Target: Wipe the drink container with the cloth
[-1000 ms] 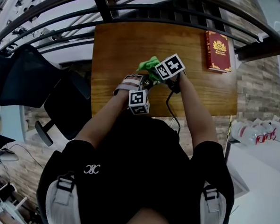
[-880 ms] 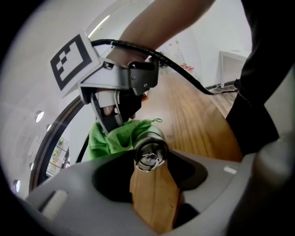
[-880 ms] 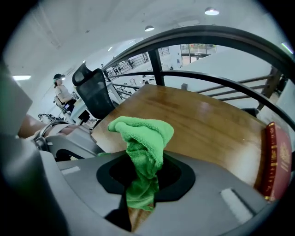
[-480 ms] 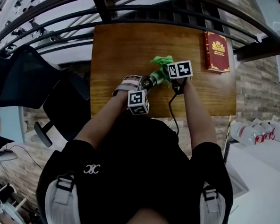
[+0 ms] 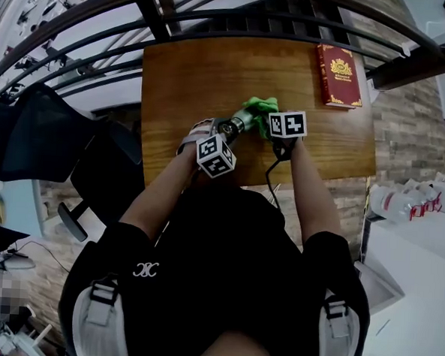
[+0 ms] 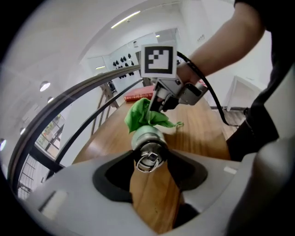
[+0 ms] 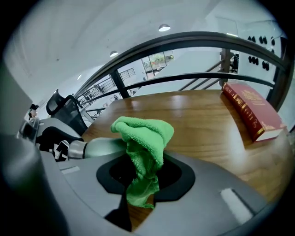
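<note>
Wiping step, judged under way from cloth-on-container contact. Left forearm [image 5: 161,192] and right forearm [image 5: 308,186] reach forward from the body and converge above the middle of the near edge of the bench [image 5: 184,73]. Left tongs [image 6: 150,159] are closed on the cap end of the drink container [image 6: 146,136], holding it roughly level above the bench with its base toward the other tool. Right tongs [image 7: 140,182] pinch a green cloth [image 7: 144,131], whose bunched top lies over the container's far end. Next move probably calls for drawing the cloth along the metal body while the left wrist rolls the container to present unwiped sides, with a firm grip against slip. Red book [image 5: 336,74] lies at the far right corner. Railing [image 5: 217,15] runs beyond the far edge.
</note>
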`<state>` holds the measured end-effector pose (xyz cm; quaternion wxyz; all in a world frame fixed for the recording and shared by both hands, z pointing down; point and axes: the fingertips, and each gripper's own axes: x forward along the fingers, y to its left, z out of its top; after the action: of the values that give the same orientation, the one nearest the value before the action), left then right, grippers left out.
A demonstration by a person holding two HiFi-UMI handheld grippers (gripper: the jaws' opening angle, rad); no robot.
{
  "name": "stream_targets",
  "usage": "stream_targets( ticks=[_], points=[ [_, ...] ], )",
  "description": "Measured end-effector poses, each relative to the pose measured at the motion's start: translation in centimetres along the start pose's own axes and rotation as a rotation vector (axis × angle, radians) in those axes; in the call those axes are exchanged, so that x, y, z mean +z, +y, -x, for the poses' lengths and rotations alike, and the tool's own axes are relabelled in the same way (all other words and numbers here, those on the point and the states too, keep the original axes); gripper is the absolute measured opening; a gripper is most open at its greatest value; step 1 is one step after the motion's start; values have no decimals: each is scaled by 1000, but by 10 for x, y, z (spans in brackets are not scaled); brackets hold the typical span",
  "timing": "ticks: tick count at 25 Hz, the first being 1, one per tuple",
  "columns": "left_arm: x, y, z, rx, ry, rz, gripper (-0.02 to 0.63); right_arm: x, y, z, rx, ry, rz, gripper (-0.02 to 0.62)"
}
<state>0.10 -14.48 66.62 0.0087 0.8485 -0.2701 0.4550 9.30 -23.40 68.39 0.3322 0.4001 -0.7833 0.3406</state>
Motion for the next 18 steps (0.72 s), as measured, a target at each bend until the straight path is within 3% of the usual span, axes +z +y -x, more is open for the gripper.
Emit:
stream_targets(
  ticks=[8,18],
  points=[
    [5,8,3,-30,-8,191,279,-28,29,8,48,-34,-55,98],
    [18,24,2,-36,12,305,279,-53,70,26,159,-45,-54,98]
  ],
)
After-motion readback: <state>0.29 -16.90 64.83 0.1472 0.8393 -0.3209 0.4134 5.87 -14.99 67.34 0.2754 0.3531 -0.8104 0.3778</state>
